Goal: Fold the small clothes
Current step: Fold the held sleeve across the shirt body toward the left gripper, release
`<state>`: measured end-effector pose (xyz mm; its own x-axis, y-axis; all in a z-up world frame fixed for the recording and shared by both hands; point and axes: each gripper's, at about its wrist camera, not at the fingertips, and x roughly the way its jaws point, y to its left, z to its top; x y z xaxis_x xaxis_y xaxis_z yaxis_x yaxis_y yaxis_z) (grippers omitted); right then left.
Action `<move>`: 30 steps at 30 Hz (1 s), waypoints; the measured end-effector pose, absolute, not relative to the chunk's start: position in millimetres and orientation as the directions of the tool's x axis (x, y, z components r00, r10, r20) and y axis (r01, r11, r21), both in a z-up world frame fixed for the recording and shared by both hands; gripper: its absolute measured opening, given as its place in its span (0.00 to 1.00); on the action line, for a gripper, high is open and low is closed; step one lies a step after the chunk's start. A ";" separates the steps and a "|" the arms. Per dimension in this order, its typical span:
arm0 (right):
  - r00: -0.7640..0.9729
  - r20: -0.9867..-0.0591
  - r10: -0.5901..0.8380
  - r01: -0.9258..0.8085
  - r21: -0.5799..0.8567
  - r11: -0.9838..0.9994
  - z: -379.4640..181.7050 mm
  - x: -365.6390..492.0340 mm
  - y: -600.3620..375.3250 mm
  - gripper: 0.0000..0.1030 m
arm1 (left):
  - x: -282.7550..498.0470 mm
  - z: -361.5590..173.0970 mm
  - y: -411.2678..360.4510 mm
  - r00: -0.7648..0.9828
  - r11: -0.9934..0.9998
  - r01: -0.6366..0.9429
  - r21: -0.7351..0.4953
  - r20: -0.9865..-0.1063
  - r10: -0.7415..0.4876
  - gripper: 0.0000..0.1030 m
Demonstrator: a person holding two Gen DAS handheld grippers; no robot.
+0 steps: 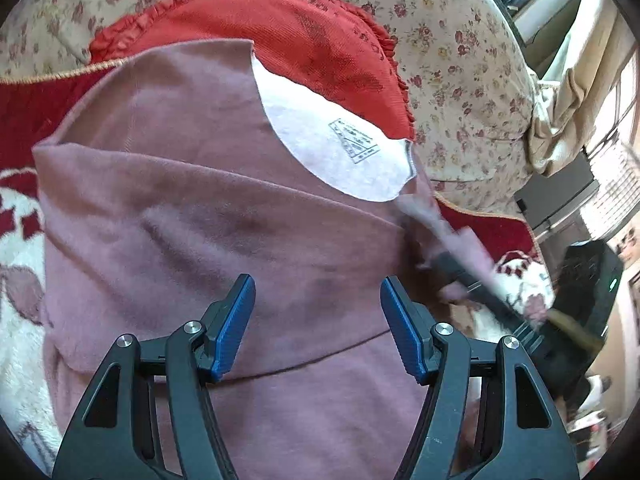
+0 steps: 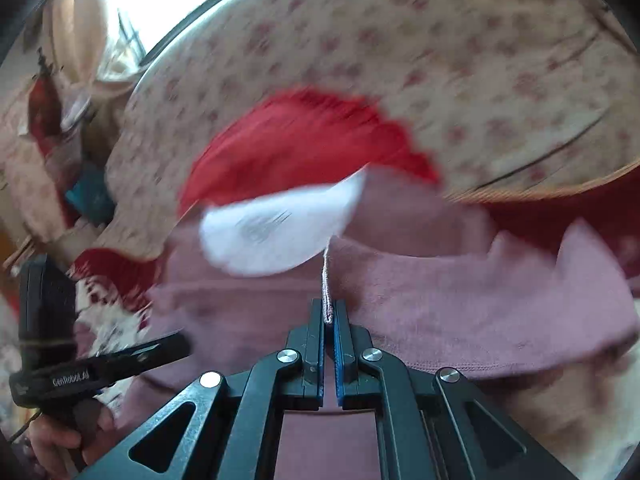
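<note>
A pink top (image 1: 224, 220) lies spread on the blanket, its white inner neck lining and printed label (image 1: 354, 140) turned up. My left gripper (image 1: 318, 320) hovers over the top's lower part, blue pads wide apart and open with nothing pinched. My right gripper (image 2: 329, 316) is shut on a thin edge of the pink top (image 2: 460, 296), which rises as a narrow ridge toward the white lining (image 2: 276, 232). In the left wrist view the right gripper (image 1: 444, 264) shows blurred at the garment's right side. A hand (image 2: 52, 444) holds the left gripper (image 2: 160, 350).
A red ruffled garment (image 1: 280, 32) lies behind the pink top. A floral cushion (image 1: 460, 80) rises at the back. A red and white patterned blanket (image 1: 20, 220) covers the surface. Curtains and a window (image 1: 580, 80) are at the far right.
</note>
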<state>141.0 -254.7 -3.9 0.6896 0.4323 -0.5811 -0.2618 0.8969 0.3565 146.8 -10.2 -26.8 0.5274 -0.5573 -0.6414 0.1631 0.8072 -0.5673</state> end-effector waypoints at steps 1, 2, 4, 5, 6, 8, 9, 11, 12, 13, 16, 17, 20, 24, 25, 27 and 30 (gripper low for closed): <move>0.679 -0.588 0.440 -0.275 0.352 0.895 -7.4 139.6 -245.6 0.03 | 147.3 -26.2 -10.5 0.518 0.795 0.168 -0.583 -0.634 -0.574 0.63; 0.667 -0.602 0.439 -0.304 0.318 0.898 -11.7 136.4 -226.3 0.03 | 147.8 -25.6 -11.3 0.509 0.786 0.173 -0.594 -0.629 -0.587 0.63; 0.650 -0.614 0.447 -0.343 0.288 0.894 -17.1 132.0 -207.2 0.03 | 148.2 -25.1 -13.7 0.494 0.776 0.184 -0.604 -0.625 -0.604 0.63; 0.638 -0.619 0.459 -0.369 0.277 0.887 -20.1 128.3 -195.3 0.03 | 148.5 -25.4 -14.6 0.489 0.777 0.183 -0.603 -0.630 -0.604 0.63; 0.631 -0.622 0.464 -0.383 0.270 0.883 -21.0 126.4 -189.7 0.03 | 149.5 -26.7 -15.4 0.481 0.777 0.180 -0.603 -0.635 -0.605 0.63; 0.616 -0.631 0.471 -0.420 0.243 0.875 -25.5 122.0 -177.2 0.03 | 151.6 -29.8 -14.3 0.472 0.774 0.161 -0.612 -0.641 -0.605 0.63; 0.612 -0.635 0.471 -0.428 0.235 0.873 -26.9 119.5 -175.4 0.03 | 153.0 -31.2 -13.4 0.470 0.772 0.154 -0.617 -0.641 -0.606 0.63; 0.604 -0.634 0.483 -0.446 0.234 0.864 -29.8 115.7 -170.6 0.03 | 155.5 -34.7 -10.3 0.466 0.768 0.135 -0.626 -0.644 -0.607 0.63; 0.602 -0.632 0.488 -0.457 0.229 0.859 -30.1 112.8 -170.1 0.03 | 157.4 -36.6 -9.5 0.463 0.766 0.130 -0.630 -0.644 -0.609 0.63; 0.596 -0.629 0.499 -0.473 0.228 0.851 -30.7 111.9 -168.1 0.03 | 159.1 -39.6 -8.6 0.453 0.761 0.121 -0.638 -0.646 -0.614 0.63; 0.592 -0.632 0.500 -0.482 0.220 0.848 -32.3 108.7 -168.2 0.03 | 163.8 -46.7 -10.1 0.428 0.750 0.109 -0.652 -0.650 -0.627 0.63; 0.587 -0.640 0.495 -0.479 0.219 0.850 -34.9 109.4 -168.2 0.03 | 164.8 -48.1 -11.7 0.421 0.748 0.111 -0.654 -0.651 -0.632 0.63; 0.579 -0.659 0.480 -0.468 0.213 0.858 -35.6 111.5 -170.5 0.04 | 164.3 -48.0 -18.6 0.416 0.758 0.143 -0.637 -0.656 -0.630 0.63; 0.544 -0.687 0.481 -0.474 0.222 0.852 -36.0 112.9 -182.5 0.07 | 166.4 -48.6 -28.3 0.425 0.774 0.171 -0.609 -0.663 -0.616 0.63; 0.542 -0.690 0.480 -0.473 0.222 0.853 -35.9 112.4 -185.7 0.08 | 166.4 -48.4 -30.8 0.429 0.780 0.180 -0.599 -0.666 -0.611 0.63; 0.545 -0.698 0.466 -0.460 0.216 0.861 -34.4 108.6 -200.8 0.10 | 166.1 -48.9 -32.8 0.433 0.787 0.189 -0.588 -0.669 -0.604 0.64; 0.554 -0.707 0.440 -0.430 0.210 0.878 -30.8 107.5 -223.3 0.10 | 165.5 -49.0 -33.6 0.438 0.789 0.198 -0.581 -0.668 -0.602 0.64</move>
